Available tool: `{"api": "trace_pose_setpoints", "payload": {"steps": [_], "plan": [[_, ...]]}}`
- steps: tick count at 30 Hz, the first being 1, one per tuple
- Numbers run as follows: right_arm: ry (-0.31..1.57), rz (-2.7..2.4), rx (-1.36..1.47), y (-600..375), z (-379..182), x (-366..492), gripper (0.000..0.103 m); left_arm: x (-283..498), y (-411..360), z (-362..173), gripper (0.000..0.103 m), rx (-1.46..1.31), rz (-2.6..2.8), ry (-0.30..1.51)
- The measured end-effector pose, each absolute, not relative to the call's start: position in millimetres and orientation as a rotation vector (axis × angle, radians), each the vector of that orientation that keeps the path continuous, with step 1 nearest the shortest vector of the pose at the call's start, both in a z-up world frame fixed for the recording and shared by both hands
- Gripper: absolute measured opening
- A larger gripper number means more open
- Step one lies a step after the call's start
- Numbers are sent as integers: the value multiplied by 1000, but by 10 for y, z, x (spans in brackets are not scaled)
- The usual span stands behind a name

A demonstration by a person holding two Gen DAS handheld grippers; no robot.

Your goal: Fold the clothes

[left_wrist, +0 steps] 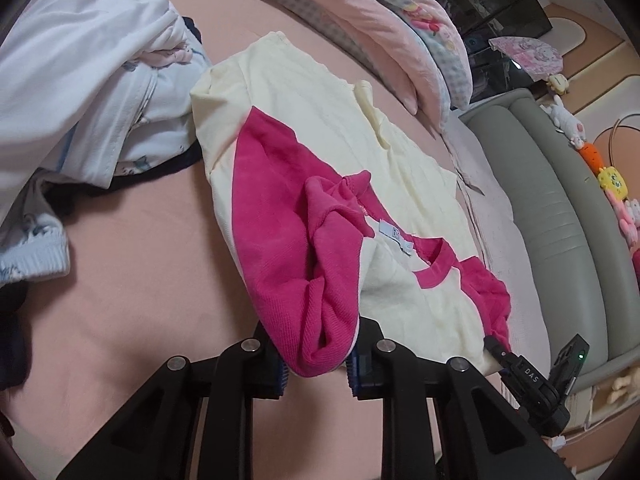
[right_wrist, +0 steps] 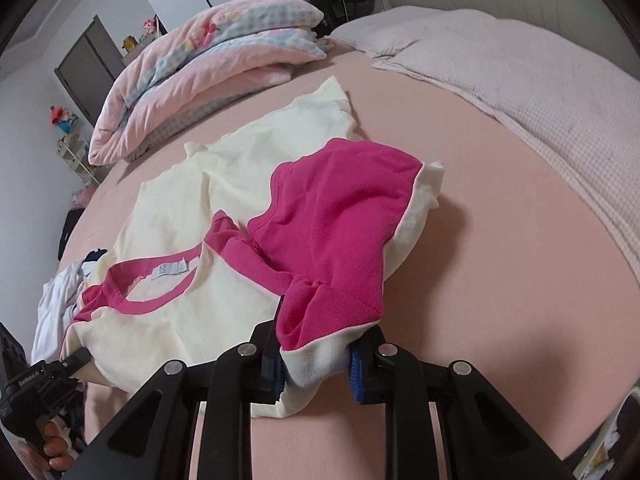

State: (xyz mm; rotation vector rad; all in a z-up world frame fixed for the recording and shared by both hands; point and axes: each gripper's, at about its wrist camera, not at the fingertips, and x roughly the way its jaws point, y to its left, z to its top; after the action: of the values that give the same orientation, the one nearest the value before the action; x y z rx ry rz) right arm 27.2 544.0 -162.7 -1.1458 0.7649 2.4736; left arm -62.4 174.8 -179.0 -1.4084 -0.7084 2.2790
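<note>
A cream T-shirt (left_wrist: 312, 120) with pink sleeves and a pink collar (left_wrist: 436, 268) lies on the pink bed sheet (left_wrist: 140, 300). My left gripper (left_wrist: 316, 364) is shut on one pink sleeve (left_wrist: 304, 280), which is bunched and lifted off the sheet. In the right wrist view the same shirt (right_wrist: 180, 208) shows its collar (right_wrist: 132, 296) toward me. My right gripper (right_wrist: 318, 368) is shut on the other pink sleeve (right_wrist: 340, 220) at its cream hem. Each gripper appears in the other's view: the right gripper (left_wrist: 516, 364) at the shirt's corner, the left gripper (right_wrist: 60, 364) held by a hand (right_wrist: 52, 452).
A pile of white and light blue clothes (left_wrist: 80, 80) lies left of the shirt. A folded pink quilt (right_wrist: 200, 60) sits beyond it, and a textured pale blanket (right_wrist: 520, 92) covers the bed's far right. A grey padded bed edge (left_wrist: 552, 208) and soft toys (left_wrist: 612, 184) line one side.
</note>
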Motion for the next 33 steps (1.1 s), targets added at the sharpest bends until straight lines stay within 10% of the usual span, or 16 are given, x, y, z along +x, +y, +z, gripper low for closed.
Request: {"api": "trace_pose_setpoints", "payload": {"steps": [22, 27, 33], "plan": [[784, 2465, -1199, 5135, -1564, 769, 22, -236, 1403, -1748, 17, -1409, 2245, -713], [851, 2443, -1152, 5202, -1559, 865, 43, -243, 1265, -1713, 19, -1339, 2211, -878], [915, 2455, -1041, 5231, -1486, 1146, 64, -239, 1293, -1627, 69, -1355, 2233, -844]]}}
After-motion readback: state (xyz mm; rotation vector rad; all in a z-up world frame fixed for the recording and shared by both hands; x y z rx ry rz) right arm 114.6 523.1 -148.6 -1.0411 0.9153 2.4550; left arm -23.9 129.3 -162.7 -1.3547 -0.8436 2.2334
